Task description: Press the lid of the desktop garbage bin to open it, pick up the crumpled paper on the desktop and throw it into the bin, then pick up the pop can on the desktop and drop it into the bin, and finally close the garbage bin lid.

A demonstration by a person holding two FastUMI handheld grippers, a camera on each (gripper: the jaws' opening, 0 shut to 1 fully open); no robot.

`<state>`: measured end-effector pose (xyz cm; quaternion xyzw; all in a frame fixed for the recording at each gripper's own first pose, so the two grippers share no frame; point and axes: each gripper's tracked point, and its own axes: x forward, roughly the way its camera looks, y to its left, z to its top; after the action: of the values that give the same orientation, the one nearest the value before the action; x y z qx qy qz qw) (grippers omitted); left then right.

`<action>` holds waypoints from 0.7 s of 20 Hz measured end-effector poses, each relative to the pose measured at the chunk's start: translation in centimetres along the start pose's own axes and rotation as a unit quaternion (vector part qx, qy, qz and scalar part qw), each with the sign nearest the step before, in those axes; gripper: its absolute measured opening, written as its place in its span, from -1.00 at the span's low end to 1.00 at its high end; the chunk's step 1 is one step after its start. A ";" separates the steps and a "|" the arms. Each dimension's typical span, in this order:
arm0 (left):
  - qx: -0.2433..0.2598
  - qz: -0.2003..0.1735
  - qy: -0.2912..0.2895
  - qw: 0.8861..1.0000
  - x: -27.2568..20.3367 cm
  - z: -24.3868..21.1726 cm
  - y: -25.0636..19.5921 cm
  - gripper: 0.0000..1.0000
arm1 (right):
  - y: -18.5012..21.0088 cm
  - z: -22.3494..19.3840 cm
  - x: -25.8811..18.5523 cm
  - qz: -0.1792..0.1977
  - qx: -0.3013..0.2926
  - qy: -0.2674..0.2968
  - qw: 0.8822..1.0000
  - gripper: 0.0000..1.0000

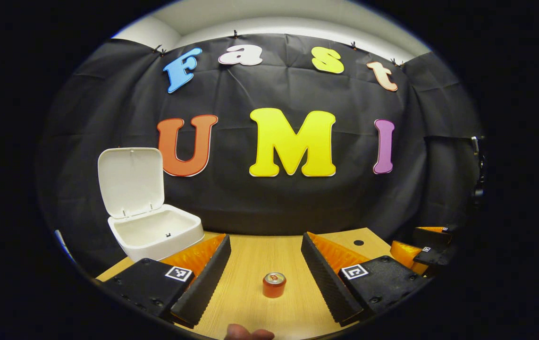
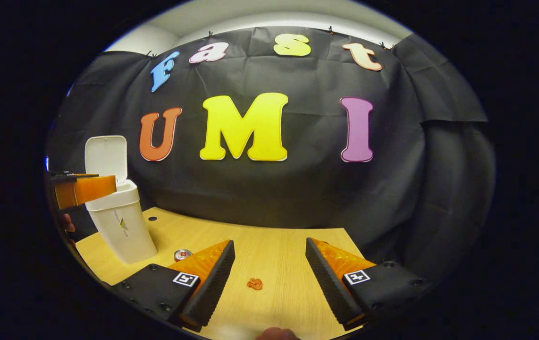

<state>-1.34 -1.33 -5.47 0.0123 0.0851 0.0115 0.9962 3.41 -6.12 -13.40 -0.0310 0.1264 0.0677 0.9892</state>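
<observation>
The white bin (image 1: 156, 231) stands at the left of the wooden table with its lid (image 1: 131, 182) raised upright. A red pop can (image 1: 274, 284) stands upright on the table, below and between the spread fingers of my left gripper (image 1: 265, 238), which is open and holds nothing. In the right gripper view a small crumpled orange paper (image 2: 254, 284) lies on the table between the fingers of my right gripper (image 2: 269, 243), also open and apart from it. There the pop can (image 2: 183, 255) peeks out beside the bin (image 2: 121, 226), and the left gripper (image 2: 83, 189) hovers by the bin's rim.
The wooden table (image 1: 260, 255) ends at the black cloth wall behind. A small dark hole (image 1: 358, 242) sits in the tabletop at the right. The right gripper (image 1: 423, 245) shows at the far right of the left gripper view. A thumb (image 1: 246, 333) shows at the bottom edge.
</observation>
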 end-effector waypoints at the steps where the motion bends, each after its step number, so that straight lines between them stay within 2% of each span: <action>1: 0.001 -0.002 0.003 1.000 -0.1 -0.1 0.0 0.97 | 0.2 -0.8 0.5 0.006 -0.005 0.008 1.000 0.91; 9: 0.027 0.036 0.020 0.999 -1.5 -0.1 1.6 0.97 | 2.9 -7.1 5.4 0.079 -0.008 0.080 0.994 0.91; 13: 0.009 0.047 0.042 0.998 -2.7 -1.3 1.9 0.97 | 2.4 -11.2 8.1 0.082 -0.018 0.127 0.988 0.86; 14: 0.010 0.057 0.044 0.997 -3.1 -1.4 2.5 0.97 | 2.4 -12.2 8.7 0.085 -0.021 0.138 0.987 0.92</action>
<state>-4.67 1.08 -6.31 0.0269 0.1277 0.0678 0.9891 8.46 -3.61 -27.49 -0.0500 0.2623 0.1488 0.9521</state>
